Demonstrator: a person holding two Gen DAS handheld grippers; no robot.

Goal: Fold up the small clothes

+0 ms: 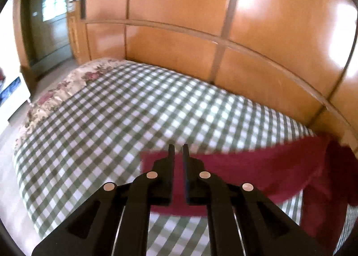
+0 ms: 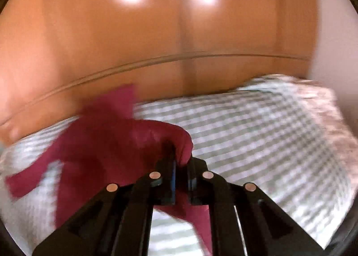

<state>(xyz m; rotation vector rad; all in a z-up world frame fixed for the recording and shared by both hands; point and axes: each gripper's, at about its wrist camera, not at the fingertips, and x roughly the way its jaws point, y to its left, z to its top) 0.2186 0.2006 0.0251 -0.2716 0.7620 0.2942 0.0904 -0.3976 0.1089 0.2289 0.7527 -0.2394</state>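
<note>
The dark red garment (image 1: 257, 173) hangs stretched between my two grippers above the checked bedspread (image 1: 107, 121), unfolded as far as I can see. My left gripper (image 1: 178, 150) and right gripper (image 2: 179, 162) each pinch an edge of it. I judge no fold is made; all folding remains.

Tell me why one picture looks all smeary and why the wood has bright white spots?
Right wrist view: motion blur smears the red cloth and the checked bedspread, so the squares look like stripes. Left wrist view: sharper, the checks stay clear. Both views: white glare patches shine on the glossy wooden wardrobe, and the fisheye lens bends its straight trim into curves.
</note>
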